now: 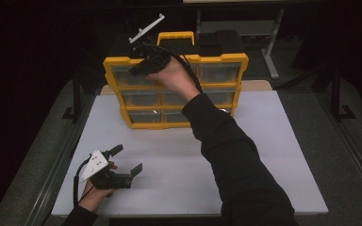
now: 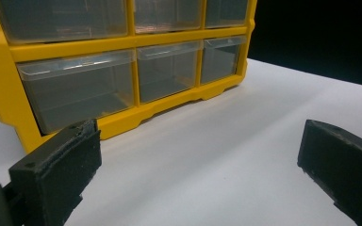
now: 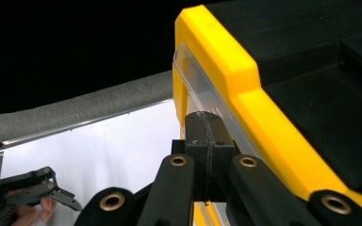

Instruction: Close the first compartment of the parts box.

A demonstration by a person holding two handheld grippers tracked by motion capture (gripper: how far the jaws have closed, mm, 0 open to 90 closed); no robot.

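Reaching the drawer cabinet (image 1: 226, 63) at the bench's (image 1: 273, 155) far edge, our right hand-held gripper (image 3: 206, 123), jaws pressed together, meets a top drawer (image 3: 193, 77); all drawers look shut, left hand-held gripper (image 1: 128, 160) spread, waiting.

The white table top (image 1: 273, 155) is matte, flat and unmarked. It also shows in the left gripper view (image 2: 245, 155) and the right gripper view (image 3: 113, 141). A tan board (image 1: 257, 85) projects from under it along the far edge, visible at both far corners. A metal rail (image 1: 59, 169) runs beside the left edge. Grey floor covering (image 1: 339, 141) lies beyond the right edge. Two black stands (image 1: 77, 101) (image 1: 337, 101) are positioned off the far corners, one on each side. A white bracket strip (image 1: 146, 28) sits tilted against the dark background past the far edge; its support cannot be determined. A pale-legged desk (image 1: 268, 47) stands farther back.
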